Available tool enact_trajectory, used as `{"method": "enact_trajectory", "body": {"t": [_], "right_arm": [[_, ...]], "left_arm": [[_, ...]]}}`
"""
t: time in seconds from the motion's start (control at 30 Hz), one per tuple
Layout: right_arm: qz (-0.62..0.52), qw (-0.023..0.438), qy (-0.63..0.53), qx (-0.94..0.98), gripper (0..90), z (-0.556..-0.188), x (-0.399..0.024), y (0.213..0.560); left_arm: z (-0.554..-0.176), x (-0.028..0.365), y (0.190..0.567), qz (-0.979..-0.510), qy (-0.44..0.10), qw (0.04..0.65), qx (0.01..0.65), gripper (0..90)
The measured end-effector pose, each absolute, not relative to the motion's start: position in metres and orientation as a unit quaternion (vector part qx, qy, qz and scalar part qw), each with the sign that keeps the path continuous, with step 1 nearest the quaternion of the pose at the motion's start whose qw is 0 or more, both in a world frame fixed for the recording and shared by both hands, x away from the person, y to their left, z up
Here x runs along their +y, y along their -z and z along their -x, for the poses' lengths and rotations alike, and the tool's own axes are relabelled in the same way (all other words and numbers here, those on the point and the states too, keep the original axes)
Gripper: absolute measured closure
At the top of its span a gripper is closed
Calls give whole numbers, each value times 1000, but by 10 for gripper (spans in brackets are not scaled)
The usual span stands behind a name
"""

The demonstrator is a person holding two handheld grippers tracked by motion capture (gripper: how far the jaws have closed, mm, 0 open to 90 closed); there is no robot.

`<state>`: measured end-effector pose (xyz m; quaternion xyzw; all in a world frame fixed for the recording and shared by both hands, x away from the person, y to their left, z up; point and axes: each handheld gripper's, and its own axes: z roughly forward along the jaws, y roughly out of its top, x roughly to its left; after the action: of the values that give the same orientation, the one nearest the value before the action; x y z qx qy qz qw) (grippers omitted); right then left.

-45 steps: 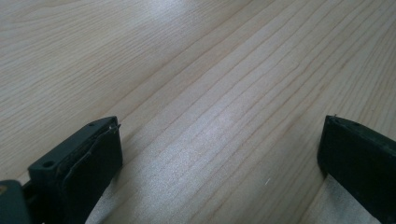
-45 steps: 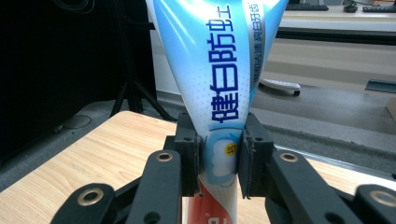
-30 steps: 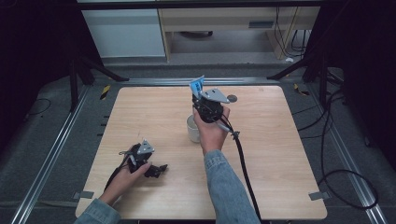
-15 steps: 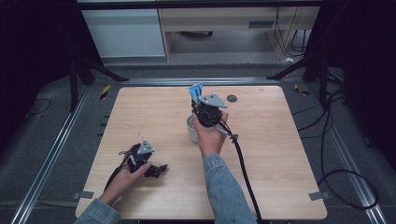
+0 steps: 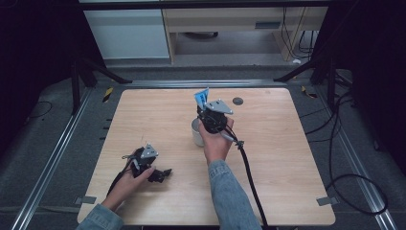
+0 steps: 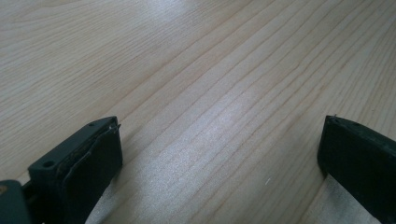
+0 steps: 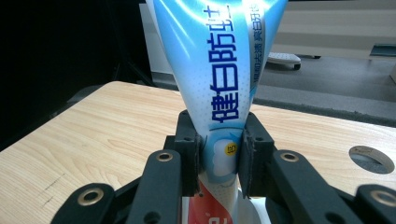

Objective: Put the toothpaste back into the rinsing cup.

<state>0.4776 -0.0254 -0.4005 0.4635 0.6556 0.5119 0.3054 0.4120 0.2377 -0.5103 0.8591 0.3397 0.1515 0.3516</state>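
A blue-and-white toothpaste tube [image 5: 203, 97] stands upright with its flat end up, and my right gripper [image 5: 206, 107] is shut on it above the middle of the table. In the right gripper view the two black pads [image 7: 189, 154] pinch the tube [image 7: 224, 70] low down, above its red part. A white cup [image 5: 197, 132] stands right under the tube, partly hidden by the hand. My left gripper [image 5: 162, 173] rests on the table near the front left. Its jaws stand wide apart over bare wood in the left gripper view [image 6: 219, 154].
The wooden table [image 5: 287, 167] has a round hole [image 5: 238, 101] near its far edge, to the right of the tube. A black cable [image 5: 249, 172] trails from the right gripper toward the front edge. Dark floor and metal rails surround the table.
The right gripper has sunk a little with the tube, bringing it closer over the cup. The left gripper has stayed where it was.
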Motion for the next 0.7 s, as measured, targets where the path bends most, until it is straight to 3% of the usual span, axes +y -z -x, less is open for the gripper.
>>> {"method": "enact_trajectory", "body": {"t": [0.7], "right_arm": [[-473,294,-512,654,726,-476,-24,415]], "left_arm": [[-412,238,510,-859,-151,351,339,0]]}}
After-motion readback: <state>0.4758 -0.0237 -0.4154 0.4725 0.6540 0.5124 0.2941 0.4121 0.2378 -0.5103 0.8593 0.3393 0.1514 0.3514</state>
